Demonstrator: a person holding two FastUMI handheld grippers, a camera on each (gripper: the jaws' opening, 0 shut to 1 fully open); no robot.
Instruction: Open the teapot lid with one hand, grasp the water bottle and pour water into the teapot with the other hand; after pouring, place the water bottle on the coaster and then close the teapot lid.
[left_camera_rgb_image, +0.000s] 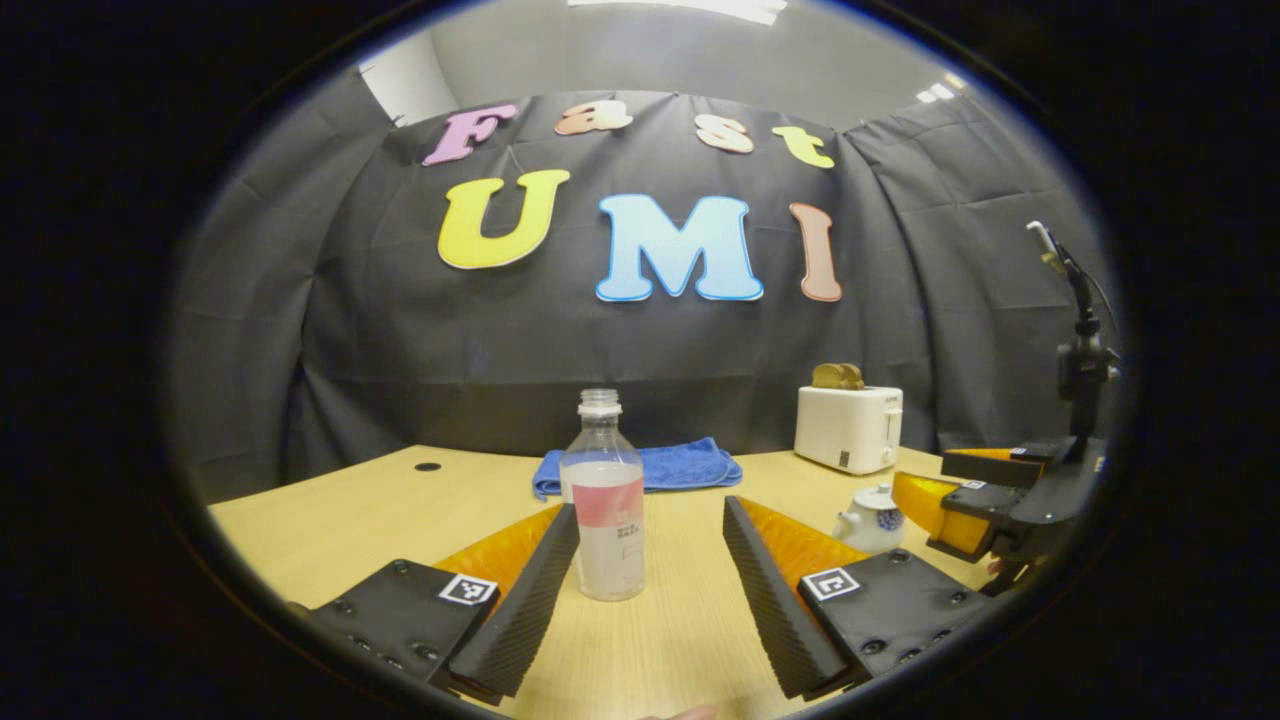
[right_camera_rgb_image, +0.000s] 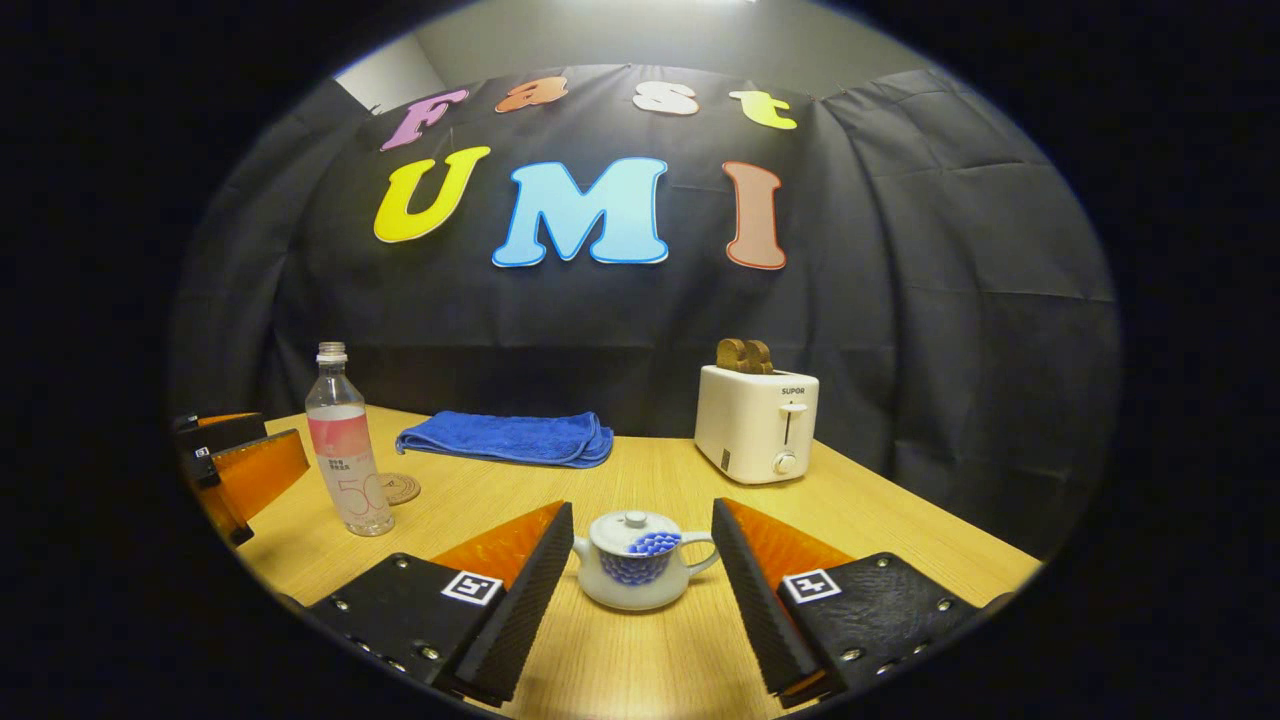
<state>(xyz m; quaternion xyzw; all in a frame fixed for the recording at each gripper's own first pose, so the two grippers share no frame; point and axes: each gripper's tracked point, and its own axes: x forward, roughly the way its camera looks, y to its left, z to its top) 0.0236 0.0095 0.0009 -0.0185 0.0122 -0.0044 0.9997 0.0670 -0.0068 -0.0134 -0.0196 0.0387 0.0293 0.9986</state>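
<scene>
Left gripper view: water bottle (left_camera_rgb_image: 603, 497) part-filled, uncapped.

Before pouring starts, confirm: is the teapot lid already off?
No, the lid sits on the teapot, between the right gripper's open fingers.

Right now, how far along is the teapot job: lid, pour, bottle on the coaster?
Nothing looks done yet. The lid sits on the teapot; the uncapped water bottle stands upright on the table beside the coaster. In hand: the left gripper brackets the bottle, the right gripper the teapot, jaws open, nothing gripped. Left: lift lid, pour, set bottle on coaster, close lid.
</scene>
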